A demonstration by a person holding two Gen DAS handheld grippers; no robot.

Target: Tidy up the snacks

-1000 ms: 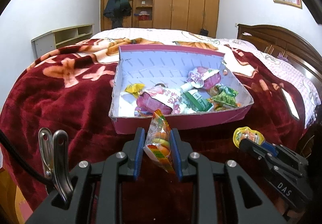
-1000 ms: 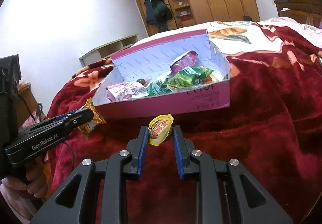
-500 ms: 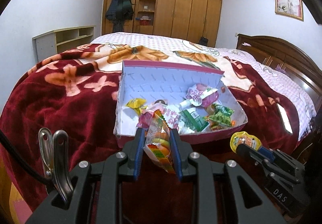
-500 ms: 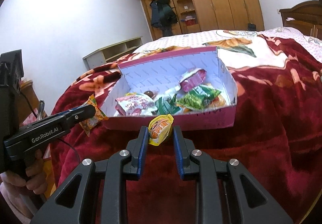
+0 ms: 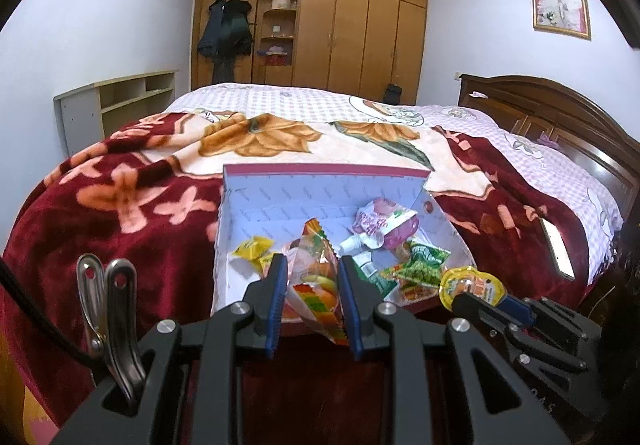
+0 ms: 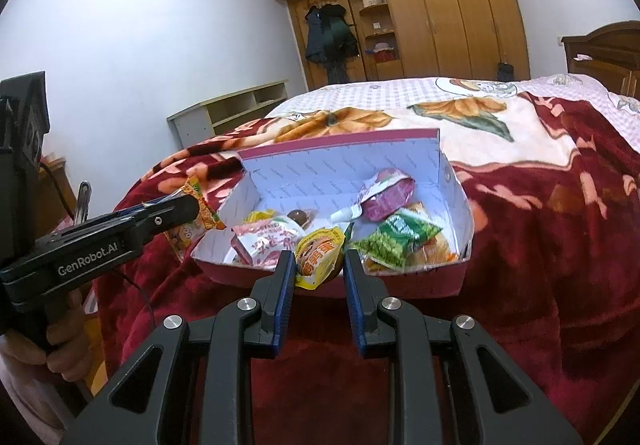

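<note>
Red plush blanket (image 5: 120,213) with pale flowers over a wide bed (image 5: 560,165), wooden wardrobe far behind. Near the blanket's front edge, a pink cardboard box (image 5: 320,175), white inside, open on top, already part filled: pink pouch (image 5: 390,223) toward the far right, green packet (image 5: 424,259) at the near right, small yellow wrapper (image 5: 252,247) at the near left, a pink-and-white packet (image 6: 266,245) near the middle front. Left tool (image 5: 312,273) pressed onto an orange-striped snack bag (image 5: 316,285), pinched upright between the blue pads, just over the near wall of the box. Right tool (image 6: 319,265) likewise pinching a small yellow jelly cup (image 6: 320,255), poised at the near rim, right of the other bag. Step in hand, by judgement: carrying both remaining snacks to the box, both now at the rim and ready for the drop. Next move calls for a short push forward past the near wall, then spreading each tool so the bag lands in the bare patch at the far left and the cup near the green packet. Worth minding: soft bedding under a light box, so any nudge against the wall likely to shift or tip it; also thin wrappers liable to cling to a pad on release.
</note>
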